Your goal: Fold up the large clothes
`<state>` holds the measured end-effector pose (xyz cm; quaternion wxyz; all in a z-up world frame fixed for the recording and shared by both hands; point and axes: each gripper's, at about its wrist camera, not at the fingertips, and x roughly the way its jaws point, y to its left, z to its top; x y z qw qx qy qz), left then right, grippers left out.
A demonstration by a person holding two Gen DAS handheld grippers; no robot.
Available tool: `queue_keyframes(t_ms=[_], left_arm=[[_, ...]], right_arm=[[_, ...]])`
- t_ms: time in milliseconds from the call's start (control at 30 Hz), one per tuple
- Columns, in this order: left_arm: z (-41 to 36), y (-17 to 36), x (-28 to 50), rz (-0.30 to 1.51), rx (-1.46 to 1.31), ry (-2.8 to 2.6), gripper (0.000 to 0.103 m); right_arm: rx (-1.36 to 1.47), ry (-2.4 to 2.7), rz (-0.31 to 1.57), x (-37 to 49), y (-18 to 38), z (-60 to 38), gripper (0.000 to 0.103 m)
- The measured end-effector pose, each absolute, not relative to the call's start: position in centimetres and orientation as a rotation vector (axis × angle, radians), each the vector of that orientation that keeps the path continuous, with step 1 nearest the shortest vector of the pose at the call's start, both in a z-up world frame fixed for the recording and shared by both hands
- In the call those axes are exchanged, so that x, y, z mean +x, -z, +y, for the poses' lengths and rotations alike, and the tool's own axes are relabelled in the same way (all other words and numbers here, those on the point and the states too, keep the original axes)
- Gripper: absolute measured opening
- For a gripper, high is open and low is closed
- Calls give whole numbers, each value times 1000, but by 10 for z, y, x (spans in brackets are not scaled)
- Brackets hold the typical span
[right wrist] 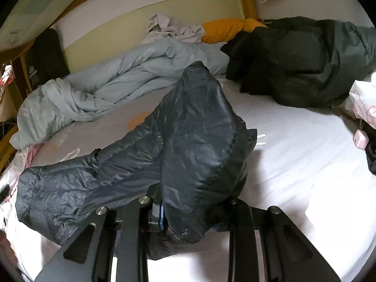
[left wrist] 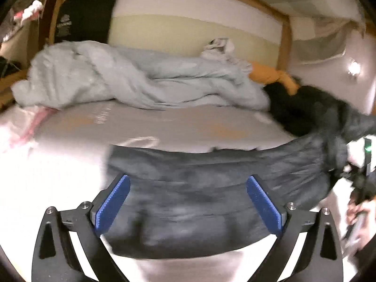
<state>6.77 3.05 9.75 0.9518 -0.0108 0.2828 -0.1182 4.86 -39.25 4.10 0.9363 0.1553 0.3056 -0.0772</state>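
Observation:
A dark navy puffer jacket (left wrist: 188, 188) lies across the near part of the bed. My left gripper (left wrist: 188, 197) is open above it, its blue pads (left wrist: 112, 202) spread wide on either side of the fabric, holding nothing. The left wrist view is motion-blurred. In the right wrist view the same jacket (right wrist: 131, 164) stretches from the left edge up to my right gripper (right wrist: 188, 221), which is shut on a lifted fold of it. The raised fabric drapes over the fingers and hides most of them.
A crumpled light-blue duvet (right wrist: 98, 87) lies along the far side of the bed. A second dark jacket (right wrist: 300, 65) and an orange pillow (right wrist: 225, 29) sit at the far right. The white sheet (right wrist: 305, 155) shows on the right. A pink item (right wrist: 359, 139) lies at the right edge.

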Motion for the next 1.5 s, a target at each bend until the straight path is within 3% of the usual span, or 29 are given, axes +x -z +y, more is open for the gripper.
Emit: queue_keyframes(t_ms=[133, 267, 433, 467, 500, 1133, 1500], left_arm=[[83, -68, 87, 674, -66, 116, 98], [112, -42, 85, 682, -185, 103, 82], [111, -18, 105, 787, -248, 216, 43], [110, -15, 108, 795, -265, 239, 29], [107, -13, 109, 796, -273, 256, 21], [107, -11, 117, 784, -238, 240, 19], [121, -30, 112, 733, -287, 263, 19]], right_arm=[[315, 175, 632, 49, -37, -392, 29], [274, 192, 609, 46, -38, -384, 30], [270, 199, 601, 44, -39, -382, 30], [273, 198, 598, 44, -39, -382, 30], [272, 197, 595, 43, -40, -382, 30], [117, 48, 389, 26, -136, -240, 30], [9, -89, 452, 46, -120, -127, 30]])
